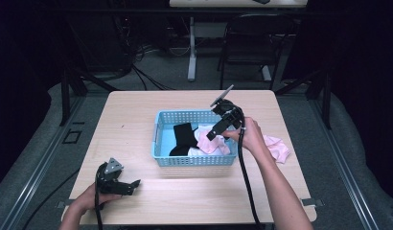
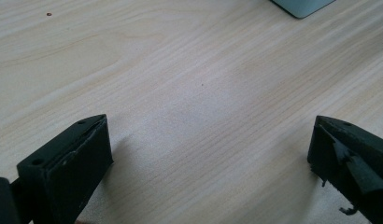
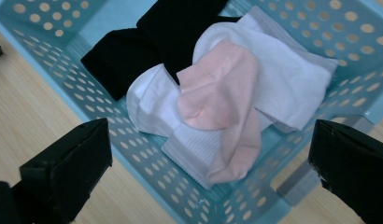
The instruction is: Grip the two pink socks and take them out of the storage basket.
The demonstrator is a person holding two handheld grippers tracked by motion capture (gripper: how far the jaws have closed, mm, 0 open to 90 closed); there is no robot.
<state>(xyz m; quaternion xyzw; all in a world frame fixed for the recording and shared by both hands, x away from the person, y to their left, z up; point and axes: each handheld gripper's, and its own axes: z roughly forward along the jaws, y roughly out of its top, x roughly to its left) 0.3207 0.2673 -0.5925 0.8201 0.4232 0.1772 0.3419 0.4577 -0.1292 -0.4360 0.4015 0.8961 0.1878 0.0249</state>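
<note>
A light blue perforated basket (image 1: 194, 160) stands mid-table. Inside lie a black sock (image 1: 184, 138), white socks (image 1: 198, 150) and a pink sock (image 1: 210, 143). In the right gripper view the pink sock (image 3: 217, 93) rests on top of the white socks (image 3: 285, 88), with the black sock (image 3: 147, 42) behind them in the basket (image 3: 147, 186). My right gripper (image 1: 214, 132) hovers over the basket's right half, open and empty (image 3: 211, 125). Another pink sock (image 1: 277, 146) lies on the table right of the basket. My left gripper (image 1: 133, 186) rests open near the front left (image 2: 210, 119).
The wooden table (image 1: 137, 110) has bare surface left of and in front of the basket. A corner of the basket (image 2: 301, 5) peeks into the left gripper view. A dark chair (image 1: 252, 38) and cables sit on the floor beyond the far edge.
</note>
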